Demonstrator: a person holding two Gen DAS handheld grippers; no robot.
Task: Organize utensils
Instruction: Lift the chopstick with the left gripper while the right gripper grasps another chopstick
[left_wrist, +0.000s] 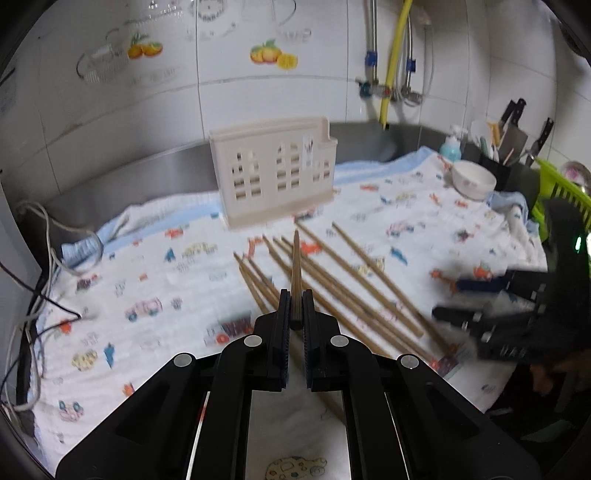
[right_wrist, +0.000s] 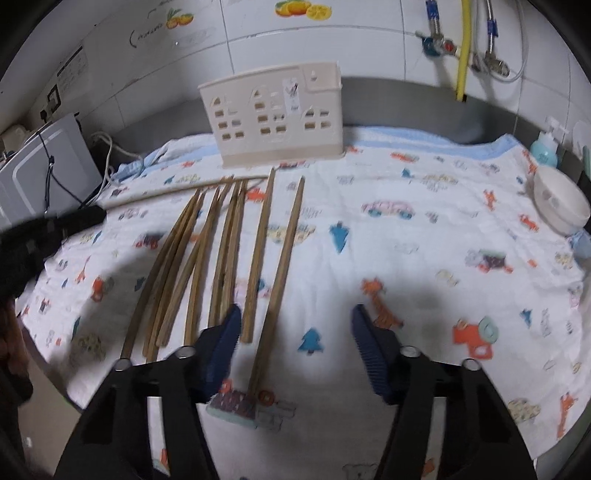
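Observation:
My left gripper (left_wrist: 295, 301) is shut on a wooden chopstick (left_wrist: 296, 266) that points ahead toward the beige house-shaped utensil holder (left_wrist: 275, 173); it is held above the cloth. Several wooden chopsticks (left_wrist: 332, 280) lie on the printed cloth below and to the right. In the right wrist view the same chopsticks (right_wrist: 225, 254) lie in a row in front of the holder (right_wrist: 277, 118). My right gripper (right_wrist: 295, 325) is open and empty, low over the near ends of the rightmost chopsticks. It also shows at the right of the left wrist view (left_wrist: 454, 299).
A white bowl (left_wrist: 474, 180) and a blue soap bottle (left_wrist: 451, 147) stand at the far right, with a knife block (left_wrist: 506, 147) and a green rack (left_wrist: 557, 184) beyond. Cables (left_wrist: 40, 280) lie at the left edge. A white appliance (right_wrist: 40, 166) stands far left.

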